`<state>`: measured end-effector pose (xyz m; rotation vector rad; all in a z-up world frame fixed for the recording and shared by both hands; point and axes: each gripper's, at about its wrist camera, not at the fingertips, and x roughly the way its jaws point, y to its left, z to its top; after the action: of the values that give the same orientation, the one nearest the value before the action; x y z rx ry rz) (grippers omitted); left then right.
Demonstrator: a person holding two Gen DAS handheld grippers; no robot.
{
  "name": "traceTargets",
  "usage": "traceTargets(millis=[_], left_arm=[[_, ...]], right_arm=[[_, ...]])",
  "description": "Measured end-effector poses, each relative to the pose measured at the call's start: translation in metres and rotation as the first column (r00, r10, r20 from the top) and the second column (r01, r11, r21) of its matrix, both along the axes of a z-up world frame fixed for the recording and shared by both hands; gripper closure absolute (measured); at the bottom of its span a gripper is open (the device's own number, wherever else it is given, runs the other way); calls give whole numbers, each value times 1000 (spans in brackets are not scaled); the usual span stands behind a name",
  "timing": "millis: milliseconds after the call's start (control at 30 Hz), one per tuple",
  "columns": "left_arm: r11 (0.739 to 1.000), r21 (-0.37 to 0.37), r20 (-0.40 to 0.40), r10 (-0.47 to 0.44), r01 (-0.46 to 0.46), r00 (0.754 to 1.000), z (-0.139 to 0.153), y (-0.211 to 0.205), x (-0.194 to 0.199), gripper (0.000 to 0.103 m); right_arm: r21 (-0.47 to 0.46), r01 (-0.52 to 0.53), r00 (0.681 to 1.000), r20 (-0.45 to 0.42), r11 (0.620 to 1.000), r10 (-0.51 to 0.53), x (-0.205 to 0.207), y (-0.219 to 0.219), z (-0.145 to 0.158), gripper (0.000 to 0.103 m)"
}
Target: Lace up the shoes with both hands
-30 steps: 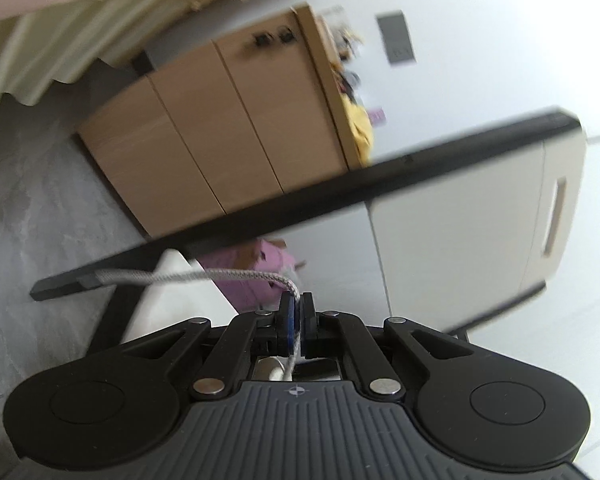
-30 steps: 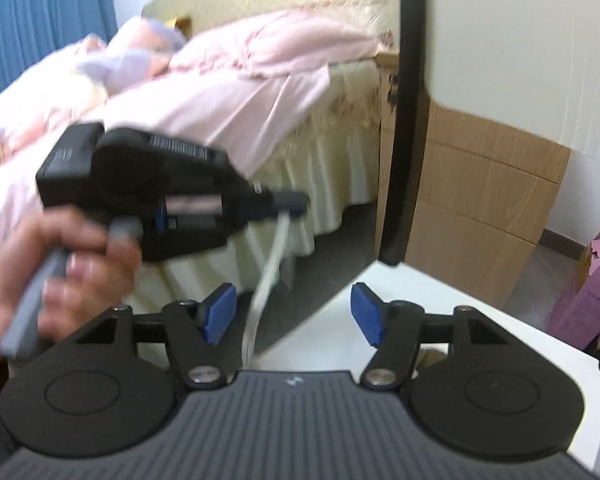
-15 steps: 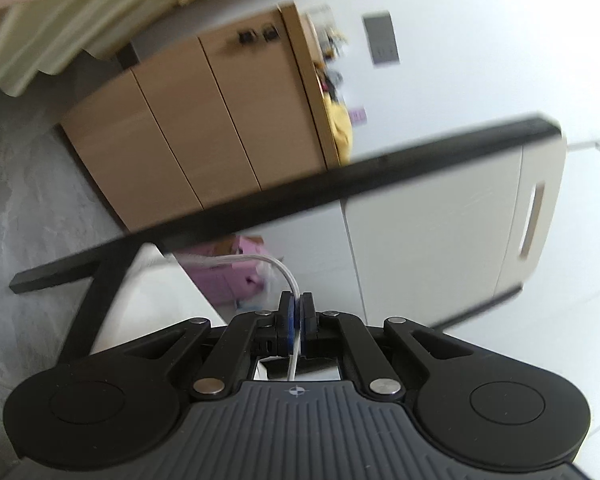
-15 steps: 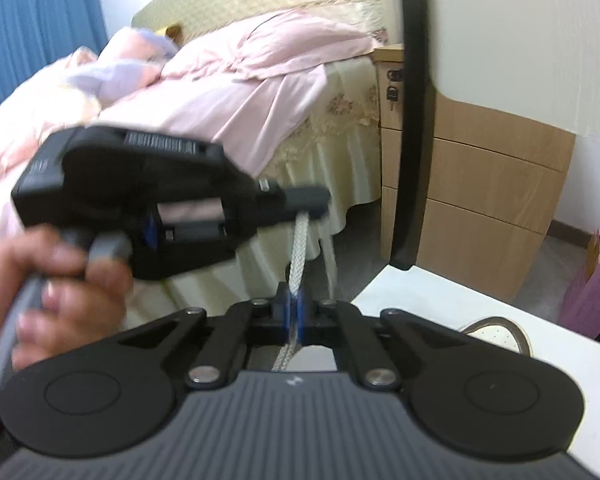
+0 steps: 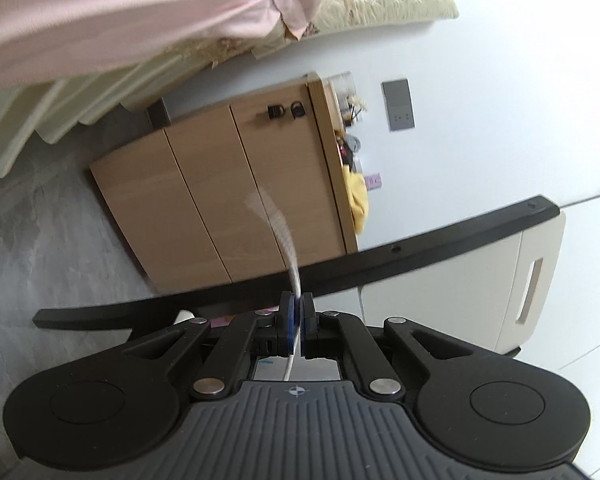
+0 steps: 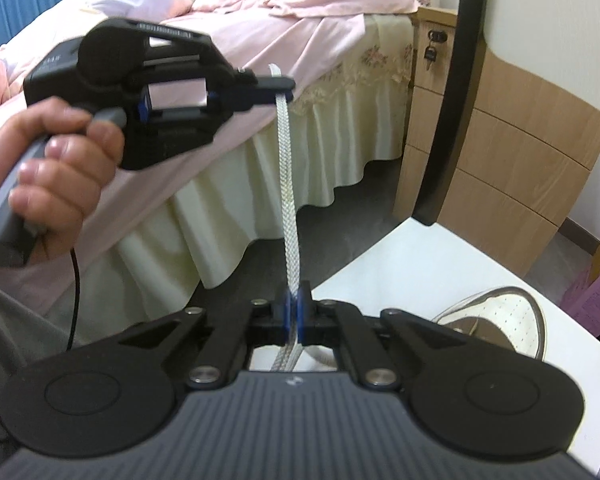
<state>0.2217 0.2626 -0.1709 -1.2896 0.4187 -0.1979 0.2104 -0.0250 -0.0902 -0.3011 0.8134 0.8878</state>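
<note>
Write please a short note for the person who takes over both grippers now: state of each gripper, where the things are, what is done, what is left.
Left gripper: shut on the shoelace near its free end, held up in the air.
Right gripper: jaws have just closed; shut on the same lace lower down.
The lace runs straight between both grippers.
Shoe: on the white table, to the right behind the right gripper.
Done: lace is held by both grippers.
Left: probably thread it into the shoe; the eyelets are not visible.

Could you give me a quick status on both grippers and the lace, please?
Both shut on the shoelace: left hand-held gripper near its tip, right hand-held gripper lower down. Lace taut between them. Shoe on white table; nothing obstructing.
</note>
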Motion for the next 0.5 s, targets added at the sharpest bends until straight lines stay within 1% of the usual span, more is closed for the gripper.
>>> traceTargets(millis=[100, 300, 333, 400, 467, 500], left_arm=[[1000, 1, 9, 20, -20, 1000, 3, 5, -3, 100], [999, 31, 22, 32, -33, 999, 10, 7, -5, 100], [998, 46, 22, 34, -35, 999, 11, 6, -5, 100], [994, 101, 24, 28, -30, 999, 18, 3, -5, 100], [987, 158, 29, 10, -15, 1000, 24, -3, -3, 100], [980, 201, 27, 0, -5, 1000, 27, -8, -2, 100]], right_arm=[[-26, -5, 1000, -19, 1000, 5, -1, -2, -5, 99], [-60, -16, 999, -39, 998, 13, -3, -5, -10, 99], [-63, -16, 999, -42, 998, 13, -3, -6, -11, 99], [-65, -20, 999, -48, 998, 17, -3, -7, -11, 99], [-45, -17, 998, -63, 999, 14, -2, -10, -11, 97], [-22, -8, 997, -79, 1000, 6, 0, -13, -9, 91]])
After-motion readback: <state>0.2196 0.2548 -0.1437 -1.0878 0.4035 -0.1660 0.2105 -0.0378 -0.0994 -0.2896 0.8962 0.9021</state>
